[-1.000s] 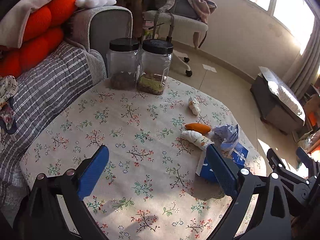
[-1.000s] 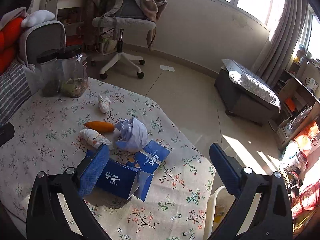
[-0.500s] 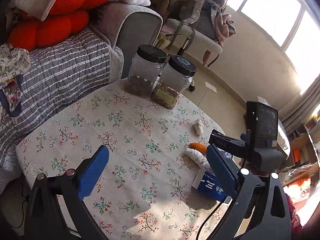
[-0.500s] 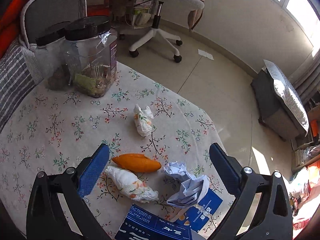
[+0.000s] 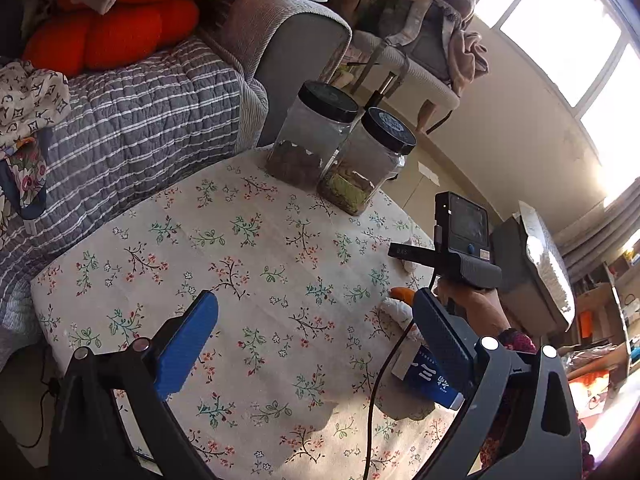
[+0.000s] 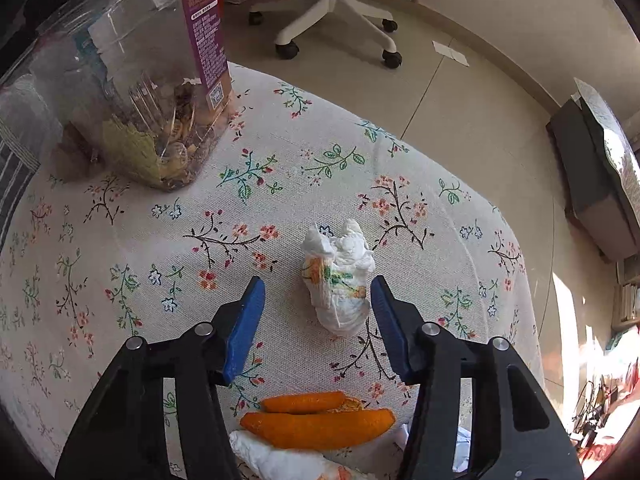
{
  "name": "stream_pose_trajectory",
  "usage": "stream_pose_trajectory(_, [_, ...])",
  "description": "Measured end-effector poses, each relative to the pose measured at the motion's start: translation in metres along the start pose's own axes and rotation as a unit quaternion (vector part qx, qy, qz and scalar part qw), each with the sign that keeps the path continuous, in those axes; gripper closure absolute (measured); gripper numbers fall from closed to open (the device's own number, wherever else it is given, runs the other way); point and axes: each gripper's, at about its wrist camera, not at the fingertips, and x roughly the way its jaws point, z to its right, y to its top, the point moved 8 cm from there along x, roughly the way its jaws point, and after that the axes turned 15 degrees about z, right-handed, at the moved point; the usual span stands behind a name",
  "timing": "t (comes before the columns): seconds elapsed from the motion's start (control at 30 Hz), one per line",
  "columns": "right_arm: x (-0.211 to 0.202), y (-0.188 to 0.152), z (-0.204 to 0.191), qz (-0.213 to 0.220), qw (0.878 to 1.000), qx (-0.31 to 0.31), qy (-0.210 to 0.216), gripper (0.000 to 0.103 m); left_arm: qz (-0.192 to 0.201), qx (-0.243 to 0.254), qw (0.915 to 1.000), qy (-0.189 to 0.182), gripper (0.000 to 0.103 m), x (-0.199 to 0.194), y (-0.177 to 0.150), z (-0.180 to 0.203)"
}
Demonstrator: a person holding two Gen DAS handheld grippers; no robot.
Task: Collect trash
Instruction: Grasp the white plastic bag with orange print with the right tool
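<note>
A crumpled printed tissue [image 6: 340,280] lies on the floral tablecloth [image 6: 160,240]. My right gripper [image 6: 318,312] is open, low over the cloth, with the tissue between its blue fingertips, not touching them. An orange peel [image 6: 316,420] and a second crumpled tissue [image 6: 280,460] lie under the gripper body. In the left wrist view my left gripper [image 5: 316,340] is open and empty above the table. It sees the right gripper's body [image 5: 460,248], the orange peel [image 5: 404,294], a tissue [image 5: 396,310] and a blue box [image 5: 432,376].
Two clear jars with black lids [image 5: 316,136] [image 5: 368,160] stand at the table's far edge; one jar [image 6: 120,80] is left of my right gripper. A striped sofa [image 5: 120,120] borders the table. An office chair [image 6: 332,12] and a dark bench [image 6: 592,168] stand on the floor.
My right gripper has moved forward and down past the box, crumpled paper and peel, to straddle the far tissue. My left gripper has drawn back and tilted; the right gripper now shows in its view.
</note>
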Motion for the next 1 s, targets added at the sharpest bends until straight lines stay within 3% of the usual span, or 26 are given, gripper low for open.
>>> stream_pose_trajectory(0.03, [0.002, -0.002, 0.002, -0.001, 1.0, 0.0, -0.011, 0.066, 0.0, 0.002, 1.0, 0.001, 0.008, 0.001, 0.0, 0.0])
stream_pose_trajectory(0.07, [0.003, -0.004, 0.004, 0.001, 1.0, 0.004, -0.009, 0.078, -0.001, 0.005, 1.0, 0.002, 0.008, 0.002, -0.001, -0.001])
stream_pose_trajectory(0.3, [-0.036, -0.003, 0.015, 0.063, 0.997, 0.043, 0.016, 0.08, -0.022, 0.006, 0.9997, 0.001, 0.008, 0.013, -0.012, 0.002])
stream_pose_trajectory(0.63, [-0.189, -0.026, 0.07, 0.169, 0.98, 0.104, 0.022, 0.079, -0.063, 0.015, 0.9978, -0.012, 0.008, 0.034, -0.034, 0.03])
stream_pose_trajectory(0.83, [-0.275, -0.069, 0.101, 0.21, 0.964, 0.162, 0.028, 0.079, -0.109, 0.036, 0.9932, -0.017, 0.008, 0.067, -0.065, 0.063])
stream_pose_trajectory(0.9, [-0.294, -0.085, 0.105, 0.219, 0.961, 0.166, 0.024, 0.079, -0.139, 0.037, 0.9894, -0.018, 0.008, 0.083, -0.081, 0.073])
stream_pose_trajectory(1.0, [-0.302, -0.107, 0.115, 0.223, 0.958, 0.179, 0.022, 0.079, -0.201, -0.002, 0.9794, -0.014, 0.009, 0.112, -0.106, 0.086])
